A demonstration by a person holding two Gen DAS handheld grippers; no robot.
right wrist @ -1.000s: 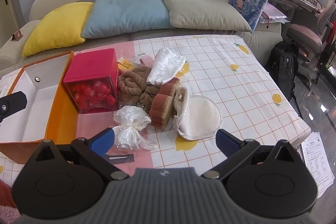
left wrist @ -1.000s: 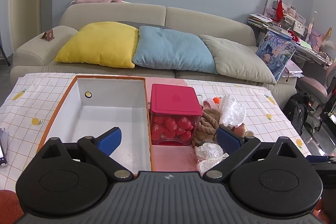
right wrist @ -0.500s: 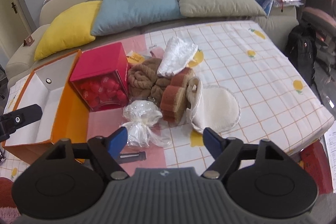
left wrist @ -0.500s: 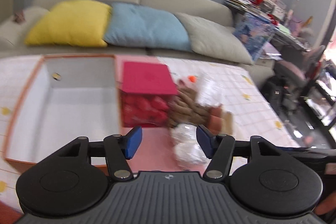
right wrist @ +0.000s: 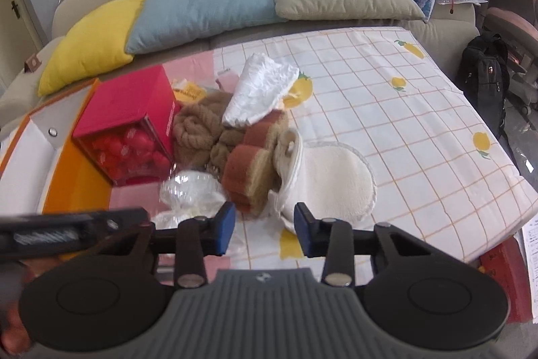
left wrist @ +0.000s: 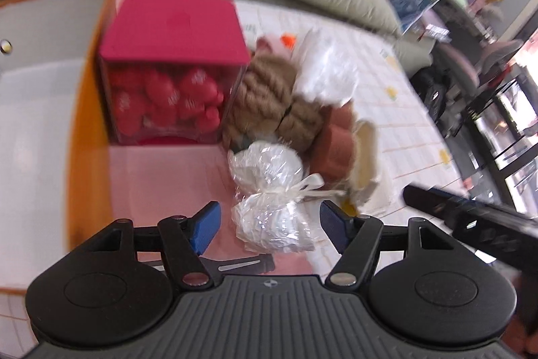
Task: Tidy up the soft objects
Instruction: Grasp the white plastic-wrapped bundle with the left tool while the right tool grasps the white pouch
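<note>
left gripper [left wrist: 269,224] straddling cellophane bundle [left wrist: 269,187], apart

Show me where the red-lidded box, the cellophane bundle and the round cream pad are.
red-lidded box [left wrist: 175,26]: left wrist view, middle of its lid.
cellophane bundle [left wrist: 269,167]: left wrist view, upper bulge above the tie.
round cream pad [right wrist: 336,180]: right wrist view, its fuzzy face.

Pink mat [left wrist: 161,184] open — red box [left wrist: 171,69] blocks beyond; pile [left wrist: 289,110] right.
</note>
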